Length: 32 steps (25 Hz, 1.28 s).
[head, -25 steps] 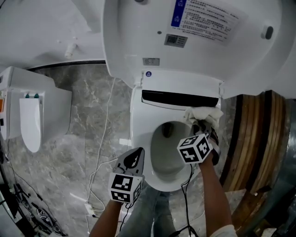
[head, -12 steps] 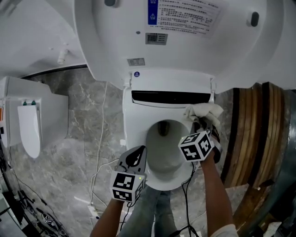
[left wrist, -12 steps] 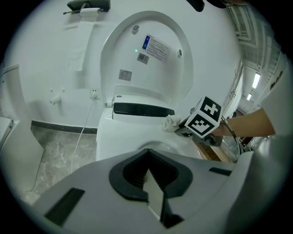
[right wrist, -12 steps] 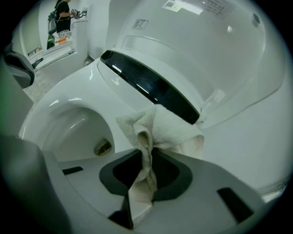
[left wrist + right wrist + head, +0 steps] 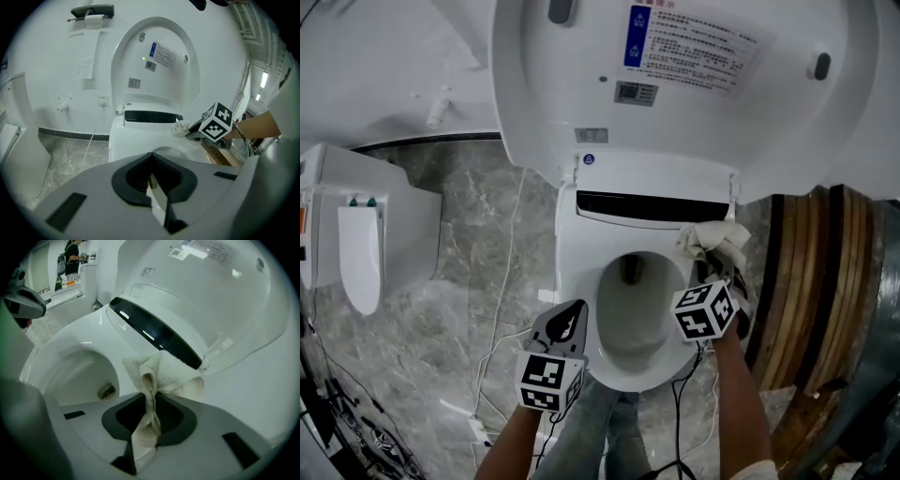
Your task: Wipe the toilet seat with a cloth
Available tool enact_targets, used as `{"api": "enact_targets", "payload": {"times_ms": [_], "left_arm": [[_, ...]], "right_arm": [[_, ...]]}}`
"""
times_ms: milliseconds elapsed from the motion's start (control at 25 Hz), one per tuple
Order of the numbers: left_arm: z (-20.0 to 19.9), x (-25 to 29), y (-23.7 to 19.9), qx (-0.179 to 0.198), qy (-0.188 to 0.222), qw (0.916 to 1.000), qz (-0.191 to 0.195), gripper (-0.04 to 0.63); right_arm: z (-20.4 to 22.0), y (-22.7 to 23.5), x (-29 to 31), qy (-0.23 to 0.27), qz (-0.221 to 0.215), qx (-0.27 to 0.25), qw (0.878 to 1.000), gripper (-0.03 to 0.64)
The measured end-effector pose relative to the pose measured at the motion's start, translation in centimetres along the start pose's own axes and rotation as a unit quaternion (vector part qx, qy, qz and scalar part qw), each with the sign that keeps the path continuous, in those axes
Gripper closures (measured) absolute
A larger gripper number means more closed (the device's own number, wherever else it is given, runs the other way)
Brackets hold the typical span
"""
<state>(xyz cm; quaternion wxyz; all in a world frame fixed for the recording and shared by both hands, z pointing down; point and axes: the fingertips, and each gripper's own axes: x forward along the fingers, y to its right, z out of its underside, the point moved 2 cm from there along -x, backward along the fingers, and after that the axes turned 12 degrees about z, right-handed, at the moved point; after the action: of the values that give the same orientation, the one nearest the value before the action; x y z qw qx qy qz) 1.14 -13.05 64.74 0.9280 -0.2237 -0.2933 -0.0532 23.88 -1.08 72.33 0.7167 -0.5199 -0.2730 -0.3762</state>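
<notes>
The white toilet has its lid [image 5: 694, 84] raised and its seat [image 5: 577, 281] down around the bowl [image 5: 633, 309]. A cream cloth [image 5: 713, 240] lies bunched on the seat's back right corner, just in front of the black strip. My right gripper [image 5: 722, 270] is shut on the cloth [image 5: 161, 373], which is pinched between its jaws and spreads onto the seat [image 5: 84, 336]. My left gripper [image 5: 571, 323] hovers at the seat's front left, shut with nothing in it [image 5: 152, 180]. Its view shows the cloth [image 5: 180, 127] beside the other gripper's marker cube.
A white floor unit [image 5: 366, 244] stands at the left. White cables [image 5: 502, 347] trail over the grey marble floor. Wooden slats [image 5: 811, 281] flank the toilet's right side. The person's legs [image 5: 609, 422] are at the seat's front. A paper holder [image 5: 93, 11] hangs on the wall.
The head view has swayed sideways and back. The right gripper keeps the cloth at the seat's back right corner, with little movement. The left gripper stays shut at the front left.
</notes>
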Motion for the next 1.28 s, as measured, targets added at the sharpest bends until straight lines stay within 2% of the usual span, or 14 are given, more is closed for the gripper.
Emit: {"api": "enact_targets", "payload": {"times_ms": [160, 560, 680, 920, 1120, 1280], "left_arm": [[-1.0, -0.6, 0.4, 0.0, 0.018, 0.9998, -0.005, 0.584], [-2.2, -2.8, 5.4, 0.021, 0.037, 0.9991, 0.007, 0.584], [-2.6, -4.3, 7.3, 0.02, 0.048, 0.9986, 0.003, 0.584], [-4.0, -7.1, 12.5, 0.014, 0.084, 0.9963, 0.005, 0.584], [-4.7, -11.0, 17.6, 0.028, 0.1, 0.9944, 0.021, 0.584], [-4.8, -15.1, 21.9, 0.03, 0.107, 0.9935, 0.023, 0.584]], "right_arm": [[-0.2, 0.9, -1.5, 0.015, 0.021, -0.005, 1.0, 0.542], [1.8, 4.4, -8.7, 0.048, 0.011, 0.061, 0.997, 0.542], [3.2, 4.3, -11.8, 0.052, -0.003, 0.074, 0.996, 0.543], [5.9, 2.3, -19.1, 0.066, -0.064, 0.108, 0.99, 0.543], [7.1, 0.8, -26.4, 0.089, -0.098, 0.146, 0.98, 0.543], [8.4, 0.9, -32.4, 0.115, -0.092, 0.228, 0.963, 0.542]]}}
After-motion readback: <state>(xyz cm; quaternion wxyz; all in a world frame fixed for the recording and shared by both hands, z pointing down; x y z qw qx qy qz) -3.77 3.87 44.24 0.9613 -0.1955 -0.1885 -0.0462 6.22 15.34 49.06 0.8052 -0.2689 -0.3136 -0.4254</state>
